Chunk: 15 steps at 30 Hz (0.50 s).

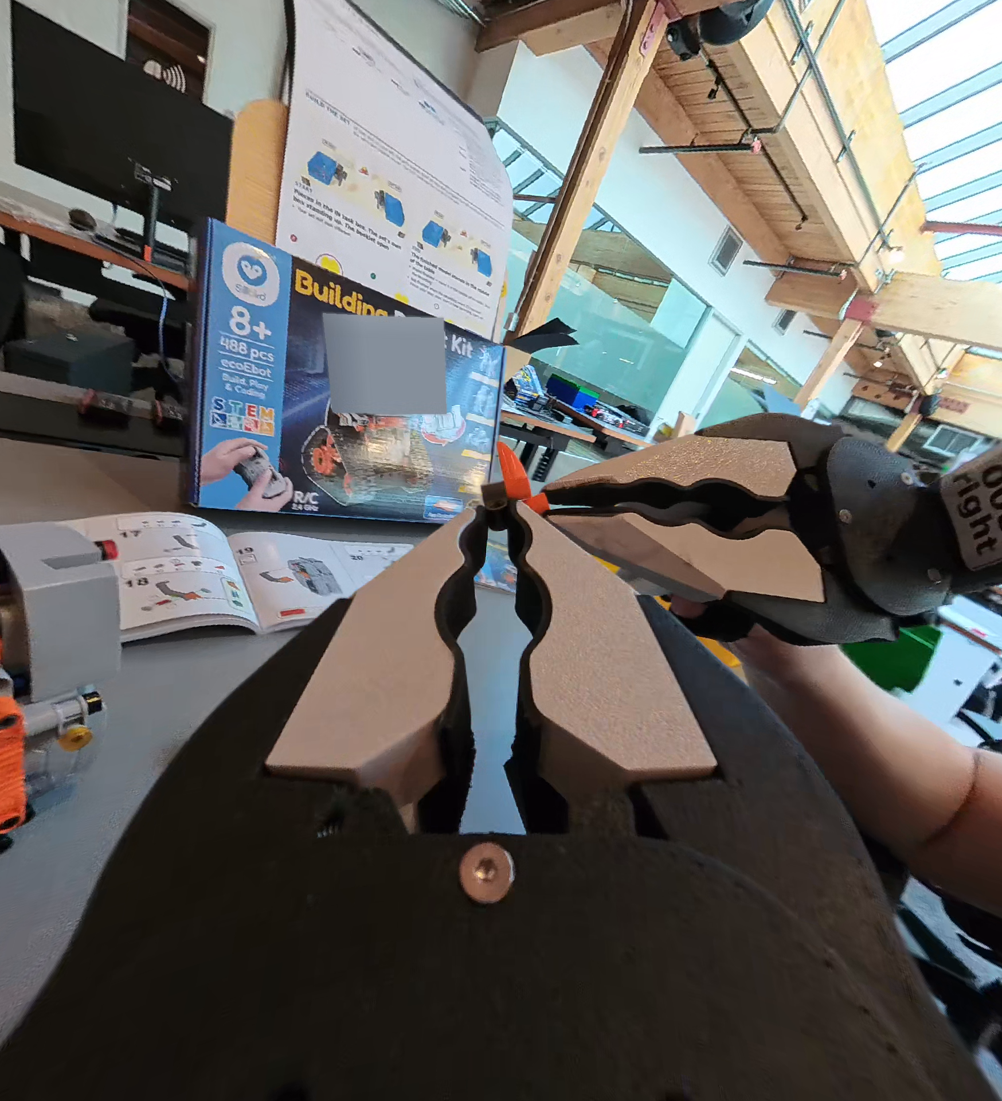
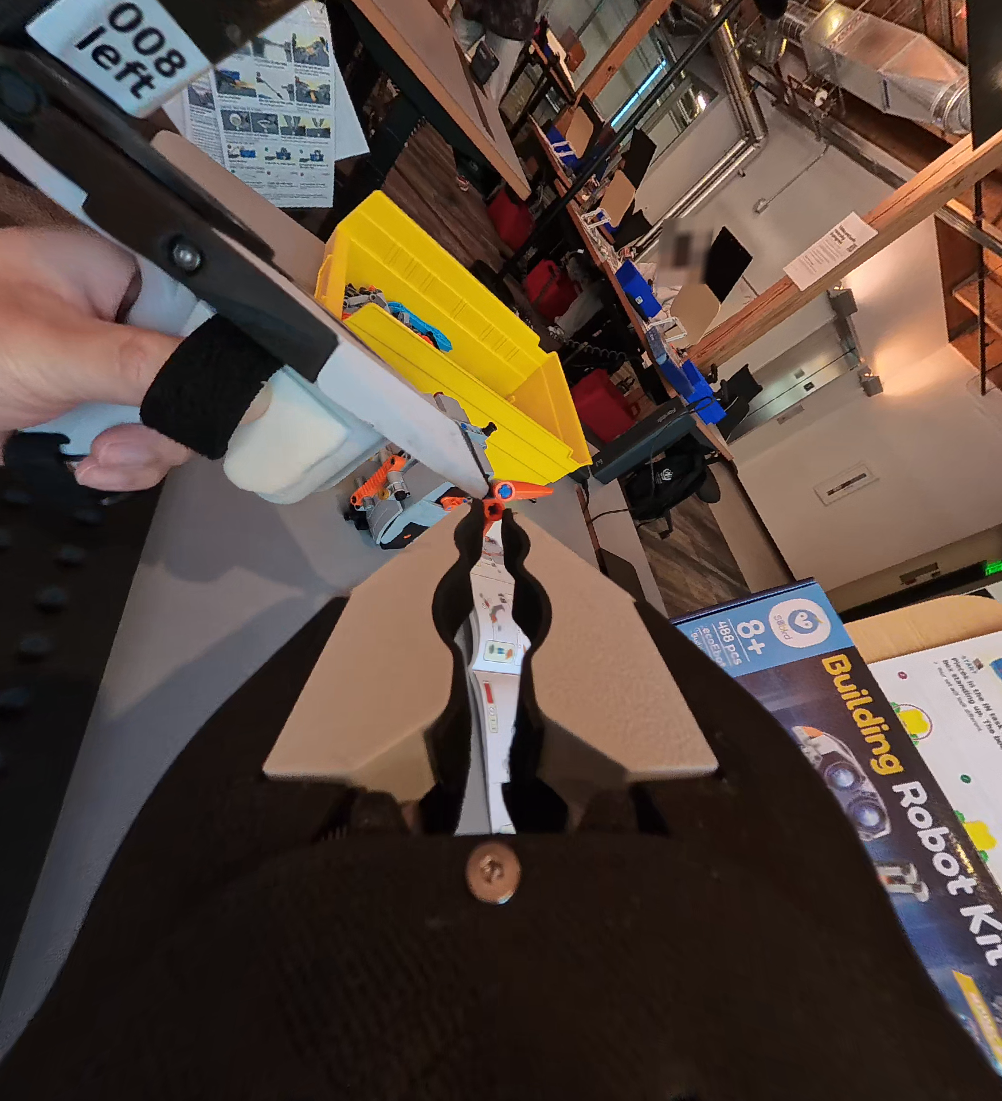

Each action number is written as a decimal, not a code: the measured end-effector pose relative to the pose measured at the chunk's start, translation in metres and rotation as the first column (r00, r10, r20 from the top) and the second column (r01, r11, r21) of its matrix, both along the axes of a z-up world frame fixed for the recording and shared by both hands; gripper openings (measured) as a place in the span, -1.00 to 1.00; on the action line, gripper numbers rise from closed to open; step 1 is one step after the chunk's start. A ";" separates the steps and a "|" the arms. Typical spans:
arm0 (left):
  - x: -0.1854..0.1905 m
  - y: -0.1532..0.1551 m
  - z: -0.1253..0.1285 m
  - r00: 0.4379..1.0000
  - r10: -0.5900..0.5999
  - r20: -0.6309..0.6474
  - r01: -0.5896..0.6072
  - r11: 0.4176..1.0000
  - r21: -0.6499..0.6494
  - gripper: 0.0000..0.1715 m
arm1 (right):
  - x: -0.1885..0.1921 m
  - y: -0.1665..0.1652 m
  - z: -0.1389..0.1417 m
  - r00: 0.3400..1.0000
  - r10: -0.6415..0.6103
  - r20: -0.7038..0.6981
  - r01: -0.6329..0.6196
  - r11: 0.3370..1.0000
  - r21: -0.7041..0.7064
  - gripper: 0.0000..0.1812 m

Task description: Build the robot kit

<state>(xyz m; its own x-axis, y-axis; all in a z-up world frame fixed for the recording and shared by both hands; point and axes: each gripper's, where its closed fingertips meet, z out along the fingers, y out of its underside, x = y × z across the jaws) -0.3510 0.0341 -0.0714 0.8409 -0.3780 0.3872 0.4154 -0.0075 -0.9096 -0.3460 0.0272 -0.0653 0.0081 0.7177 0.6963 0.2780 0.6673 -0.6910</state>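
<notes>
My left gripper (image 1: 495, 513) is shut on a small dark grey piece (image 1: 492, 495) at its tips, held above the grey table (image 1: 189, 715). My right gripper (image 2: 491, 517) is shut on an orange pointed piece (image 2: 527, 490) that has a blue pin (image 2: 504, 490) in it. The two grippers meet tip to tip, and the orange piece (image 1: 512, 470) touches the grey piece. In the left wrist view the right gripper (image 1: 546, 499) comes in from the right. In the right wrist view the left gripper (image 2: 482, 479) comes in from the upper left, held by a hand (image 2: 40, 345).
A part-built grey and orange model (image 1: 22, 655) stands at the left, beside an open instruction booklet (image 1: 189, 572). A blue kit box (image 1: 344, 381) stands behind it, with a printed sheet (image 1: 391, 179) above. A yellow bin (image 2: 457, 333) holds several loose pieces. The tips of both grippers are at nearly the same place.
</notes>
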 end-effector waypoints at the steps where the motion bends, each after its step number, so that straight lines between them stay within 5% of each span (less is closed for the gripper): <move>1: 0.000 0.000 -0.001 1.000 -0.015 0.024 0.015 1.000 -0.010 -0.95 | 0.000 0.000 -0.001 1.000 0.000 0.002 0.000 1.000 0.012 -0.94; 15: 0.004 -0.005 0.002 0.990 -0.074 0.119 0.074 0.997 0.002 -0.95 | 0.000 -0.004 0.002 1.000 -0.004 -0.024 0.004 1.000 0.012 -0.94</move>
<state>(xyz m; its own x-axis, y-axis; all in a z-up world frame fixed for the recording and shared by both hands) -0.3470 0.0294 -0.0691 0.7585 -0.4368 0.4836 0.5188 -0.0444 -0.8538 -0.3461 0.0233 -0.0632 0.0275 0.7094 0.7043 0.2640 0.6743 -0.6896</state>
